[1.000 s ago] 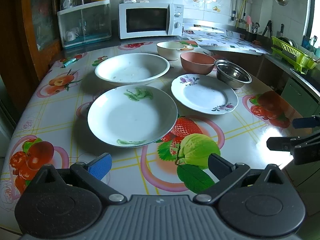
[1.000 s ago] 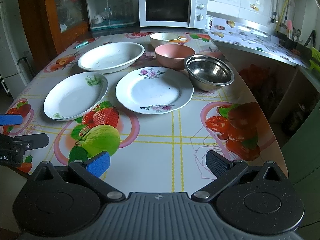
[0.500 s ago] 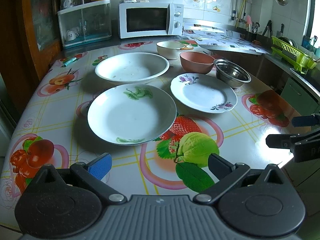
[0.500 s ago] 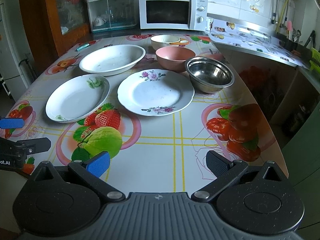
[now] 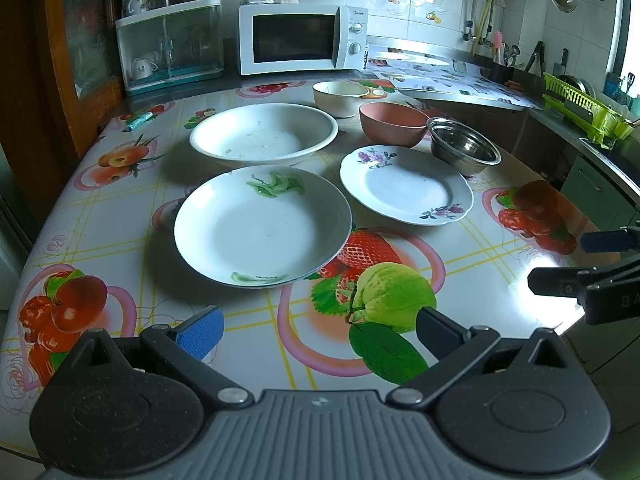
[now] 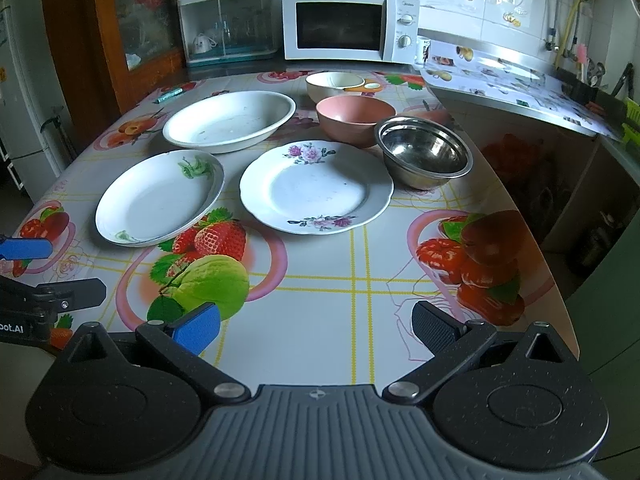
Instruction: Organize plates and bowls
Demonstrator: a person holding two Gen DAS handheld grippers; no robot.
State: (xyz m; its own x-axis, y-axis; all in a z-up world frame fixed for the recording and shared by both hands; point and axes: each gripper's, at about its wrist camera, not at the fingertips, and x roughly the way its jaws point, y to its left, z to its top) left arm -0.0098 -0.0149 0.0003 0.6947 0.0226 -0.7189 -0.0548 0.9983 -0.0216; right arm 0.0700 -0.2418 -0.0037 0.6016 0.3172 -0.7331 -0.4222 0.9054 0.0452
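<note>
Nearest, both claws hang spread and empty over the near edge of the table (image 6: 320,320): the left gripper (image 5: 318,326) faces the green-leaf plate (image 5: 262,226), the right gripper (image 6: 316,326) faces the flowered plate (image 6: 316,186). Over the last second both have crept slightly forward, so the dishes sit a little closer in each view; nothing on the table has shifted. That reads as an approach just begun, with no dish yet touched and all the sorting still to do.

Beyond the two plates, which lie side by side and apart, the wide white dish (image 5: 264,134) sits far left. To its right stand the pink bowl (image 6: 355,118) and, just beside it, the steel bowl (image 6: 424,154). Farthest is the cream bowl (image 6: 334,84), before the microwave (image 6: 346,26). Stacking plates with plates and bowls with bowls looks the likely aim.
</note>
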